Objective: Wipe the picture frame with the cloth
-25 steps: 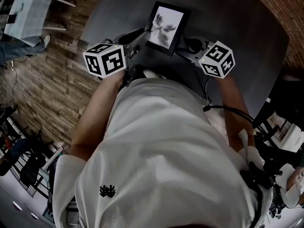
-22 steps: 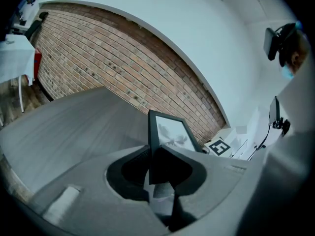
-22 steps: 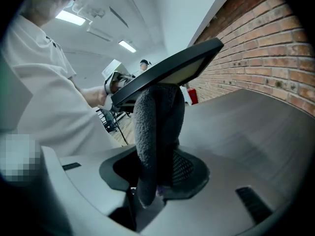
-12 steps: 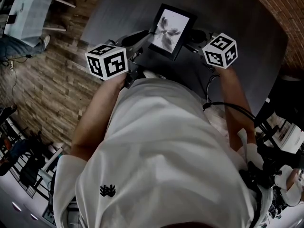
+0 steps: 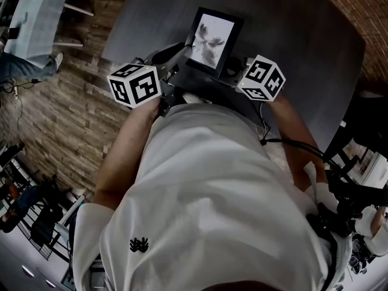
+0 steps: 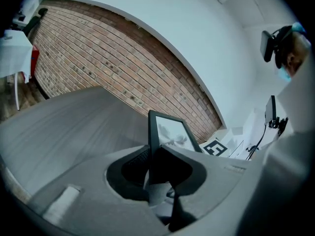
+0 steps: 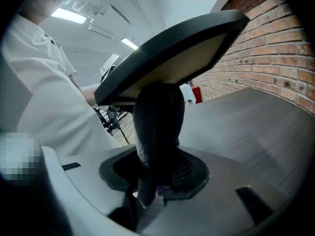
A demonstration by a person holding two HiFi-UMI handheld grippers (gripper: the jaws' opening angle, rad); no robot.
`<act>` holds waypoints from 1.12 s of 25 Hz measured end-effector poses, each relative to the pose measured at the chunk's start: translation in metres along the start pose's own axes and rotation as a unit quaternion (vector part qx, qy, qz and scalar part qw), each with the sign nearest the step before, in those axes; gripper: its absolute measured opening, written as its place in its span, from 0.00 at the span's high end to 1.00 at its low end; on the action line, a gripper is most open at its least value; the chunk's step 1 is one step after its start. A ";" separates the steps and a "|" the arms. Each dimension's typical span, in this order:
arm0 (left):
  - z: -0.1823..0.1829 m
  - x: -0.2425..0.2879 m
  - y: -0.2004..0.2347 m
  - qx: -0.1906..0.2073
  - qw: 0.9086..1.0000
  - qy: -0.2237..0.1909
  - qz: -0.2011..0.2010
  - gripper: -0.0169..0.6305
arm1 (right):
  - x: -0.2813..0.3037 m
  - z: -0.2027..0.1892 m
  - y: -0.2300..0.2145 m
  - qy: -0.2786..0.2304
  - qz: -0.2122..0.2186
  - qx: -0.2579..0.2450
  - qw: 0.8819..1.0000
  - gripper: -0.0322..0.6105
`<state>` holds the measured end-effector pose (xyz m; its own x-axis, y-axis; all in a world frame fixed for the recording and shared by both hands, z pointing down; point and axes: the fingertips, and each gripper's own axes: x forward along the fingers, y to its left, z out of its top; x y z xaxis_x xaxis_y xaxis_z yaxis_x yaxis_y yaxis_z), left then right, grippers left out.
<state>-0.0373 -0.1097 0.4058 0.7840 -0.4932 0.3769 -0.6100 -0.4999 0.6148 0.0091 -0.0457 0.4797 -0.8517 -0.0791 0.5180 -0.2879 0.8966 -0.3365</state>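
Note:
In the head view the black picture frame (image 5: pixel 213 40) with a grey flower print is held tilted above the dark table (image 5: pixel 297 35). My left gripper (image 5: pixel 183 53) is shut on the frame's left edge; the left gripper view shows the frame (image 6: pixel 170 132) rising from between its jaws (image 6: pixel 153 155). My right gripper (image 5: pixel 233 71) is shut on a dark cloth (image 7: pixel 158 117). The cloth's bunched top touches the underside of the frame (image 7: pixel 172 58) near its lower right corner. In the head view the cloth is mostly hidden behind the right gripper's marker cube (image 5: pixel 261 77).
A brick wall (image 5: pixel 357 5) borders the table's far right. To the left are a wooden floor (image 5: pixel 54 114) and a white table (image 5: pixel 39 14). My white shirt (image 5: pixel 206 193) hides the table's near side. A cable (image 5: pixel 291 141) trails from the right gripper.
The right gripper swung out to the upper right, then came back left and down against the frame's lower right corner. The left gripper and the frame hardly moved.

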 end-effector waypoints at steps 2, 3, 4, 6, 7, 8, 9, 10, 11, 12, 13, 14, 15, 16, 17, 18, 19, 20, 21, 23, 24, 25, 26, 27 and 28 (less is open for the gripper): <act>-0.001 -0.002 0.003 -0.002 1.000 -0.004 0.009 0.86 | 0.001 -0.013 0.012 0.013 0.006 -0.005 1.000 0.73; -0.001 -0.003 0.005 -0.004 1.000 -0.007 0.015 0.86 | 0.001 -0.020 0.016 0.019 0.008 -0.006 1.000 0.73; 0.000 -0.004 0.007 -0.006 1.000 -0.010 0.021 0.86 | 0.001 -0.026 0.020 0.024 0.007 -0.004 1.000 0.73; 0.003 -0.005 0.014 -0.010 0.999 -0.015 0.031 0.86 | -0.001 -0.036 0.022 0.027 -0.002 0.012 1.000 0.73; 0.005 -0.006 0.020 -0.011 0.999 -0.015 0.036 0.86 | -0.002 -0.038 0.020 0.024 -0.010 0.026 0.999 0.73; 0.008 -0.005 0.028 -0.012 0.999 -0.015 0.043 0.86 | -0.002 -0.040 0.017 0.019 -0.020 0.040 0.999 0.73; 0.009 -0.006 0.035 -0.013 0.999 -0.015 0.051 0.86 | -0.004 -0.042 0.013 0.013 -0.032 0.053 0.998 0.73; 0.010 -0.007 0.043 -0.013 0.998 -0.015 0.061 0.86 | -0.005 -0.044 0.009 0.008 -0.046 0.064 0.997 0.73; 0.009 -0.009 0.051 -0.013 0.997 -0.017 0.071 0.86 | -0.006 -0.046 0.004 0.003 -0.059 0.073 0.996 0.73; 0.009 -0.011 0.058 -0.015 0.996 -0.019 0.080 0.86 | -0.007 -0.048 0.000 -0.001 -0.072 0.081 0.994 0.73; 0.008 -0.014 0.064 -0.019 0.996 -0.022 0.089 0.86 | -0.008 -0.050 -0.003 -0.004 -0.082 0.087 0.993 0.73; 0.007 -0.016 0.071 -0.025 0.995 -0.024 0.097 0.86 | -0.010 -0.052 -0.005 -0.007 -0.090 0.092 0.992 0.73; 0.004 -0.018 0.077 -0.031 0.994 -0.026 0.106 0.86 | -0.013 -0.054 -0.006 -0.010 -0.097 0.099 0.990 0.73; 0.002 -0.018 0.084 -0.034 0.992 -0.027 0.115 0.86 | -0.016 -0.057 -0.007 -0.012 -0.104 0.105 0.989 0.73; 0.001 -0.019 0.090 -0.037 0.991 -0.028 0.124 0.86 | -0.020 -0.059 -0.009 -0.014 -0.111 0.111 0.987 0.73; 0.000 -0.020 0.096 -0.039 0.990 -0.029 0.133 0.86 | -0.022 -0.060 -0.011 -0.015 -0.119 0.115 0.986 0.73; 0.000 -0.021 0.103 -0.041 0.989 -0.029 0.141 0.86 | -0.023 -0.061 -0.013 -0.017 -0.126 0.119 0.985 0.73; 0.000 -0.023 0.110 -0.043 0.988 -0.029 0.148 0.86 | -0.024 -0.062 -0.014 -0.018 -0.133 0.125 0.983 0.73; -0.001 -0.023 0.116 -0.045 0.987 -0.029 0.153 0.86 | -0.025 -0.063 -0.016 -0.020 -0.138 0.132 0.981 0.73; -0.003 -0.022 0.124 -0.048 0.985 -0.029 0.163 0.86 | -0.030 -0.066 -0.018 -0.025 -0.145 0.142 0.979 0.73; -0.004 -0.022 0.126 -0.048 0.984 -0.031 0.170 0.86 | -0.034 -0.068 -0.017 -0.027 -0.148 0.142 0.978 0.73; -0.006 -0.021 0.127 -0.047 0.983 -0.033 0.176 0.86 | -0.039 -0.070 -0.016 -0.028 -0.151 0.141 0.978 0.73; -0.007 -0.020 0.128 -0.046 0.981 -0.035 0.183 0.86 | -0.043 -0.072 -0.014 -0.030 -0.153 0.140 0.978 0.73; -0.008 -0.020 0.130 -0.045 0.980 -0.037 0.189 0.86 | -0.046 -0.073 -0.013 -0.032 -0.155 0.140 0.977 0.73; -0.008 -0.020 0.135 -0.044 0.979 -0.038 0.195 0.86 | -0.048 -0.074 -0.013 -0.034 -0.156 0.142 0.977 0.73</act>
<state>-0.1343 -0.1618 0.4868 0.4804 -0.6870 0.5452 -0.8465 -0.2007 0.4930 0.0857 -0.0214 0.5170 -0.7269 -0.3664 0.5809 -0.6403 0.6674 -0.3802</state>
